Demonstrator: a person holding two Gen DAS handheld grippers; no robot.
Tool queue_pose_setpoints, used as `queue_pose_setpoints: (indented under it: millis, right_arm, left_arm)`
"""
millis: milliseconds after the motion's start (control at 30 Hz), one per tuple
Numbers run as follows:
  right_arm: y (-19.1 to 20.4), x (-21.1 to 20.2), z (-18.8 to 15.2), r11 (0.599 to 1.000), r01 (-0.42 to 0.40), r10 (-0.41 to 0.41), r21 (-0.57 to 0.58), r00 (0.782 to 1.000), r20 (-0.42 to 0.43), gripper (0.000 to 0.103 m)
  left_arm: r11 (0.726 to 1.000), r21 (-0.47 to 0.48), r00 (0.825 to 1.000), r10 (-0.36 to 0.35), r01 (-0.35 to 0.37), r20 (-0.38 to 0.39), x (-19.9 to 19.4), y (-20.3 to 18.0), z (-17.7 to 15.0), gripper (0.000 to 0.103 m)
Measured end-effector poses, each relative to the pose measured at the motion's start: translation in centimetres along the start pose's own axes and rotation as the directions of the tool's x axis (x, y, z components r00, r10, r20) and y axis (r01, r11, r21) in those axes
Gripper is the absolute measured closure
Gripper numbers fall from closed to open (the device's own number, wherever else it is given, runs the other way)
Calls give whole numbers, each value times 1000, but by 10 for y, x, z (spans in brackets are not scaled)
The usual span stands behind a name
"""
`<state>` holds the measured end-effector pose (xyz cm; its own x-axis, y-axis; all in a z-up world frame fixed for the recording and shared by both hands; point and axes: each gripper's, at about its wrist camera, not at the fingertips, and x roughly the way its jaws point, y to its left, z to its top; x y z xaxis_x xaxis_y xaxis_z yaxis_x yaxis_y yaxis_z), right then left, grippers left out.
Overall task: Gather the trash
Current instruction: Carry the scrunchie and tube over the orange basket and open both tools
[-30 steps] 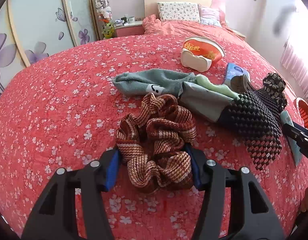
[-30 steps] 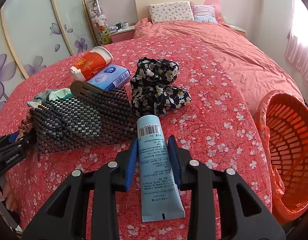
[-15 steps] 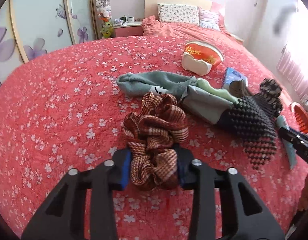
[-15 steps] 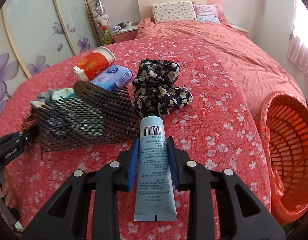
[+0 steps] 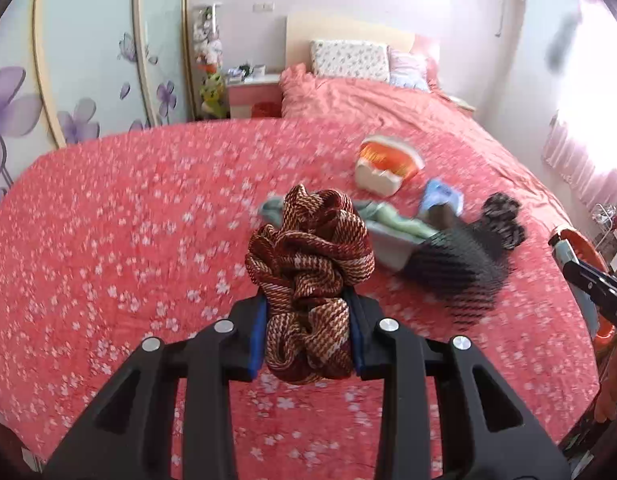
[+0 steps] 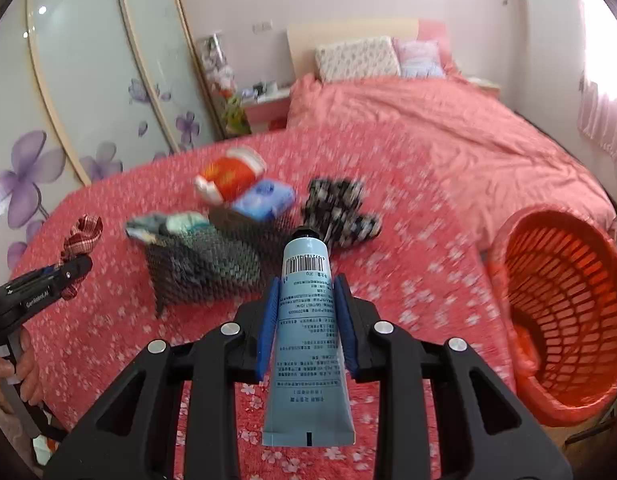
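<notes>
My left claw (image 5: 306,334) has just been closing and now pinches the brown checked scrunchie (image 5: 308,276), clear of the red bedspread (image 5: 108,240). My right claw (image 6: 306,322) is clamped on the blue tube (image 6: 306,320), also off the bed. Both pickups look done, so I judge the carry is next: swing each item over the orange basket (image 6: 568,308) at the bed's right edge, then let go. The pile behind, a cup and a blue packet I think, is blurred
</notes>
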<state>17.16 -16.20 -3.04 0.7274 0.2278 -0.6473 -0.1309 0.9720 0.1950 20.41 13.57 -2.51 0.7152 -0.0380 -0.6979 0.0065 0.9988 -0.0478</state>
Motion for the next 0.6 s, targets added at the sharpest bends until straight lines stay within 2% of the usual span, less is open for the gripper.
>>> queue_pose_setpoints:
  millis: [200,333,467,600]
  right_arm:
    - [-20,-39,11,998,47,-51,38,992,114,74]
    - [-38,-56,11,994,88,-99,70,982,162,74]
    - [-59,-70,9,986,132,-151,107,969,197,74]
    - [-85,-81,5,973,167,-199,157,956,217,74]
  left_arm:
    - [998,43,997,-50,48,52,-26,-39,14,71]
    - [990,88,991,-114,108,66,-34,-78,21,71]
    - [974,138,979,-192,181,69,-39,-120,23,71]
    - [946,190,959,-279,264,55,-40,-168,24,71]
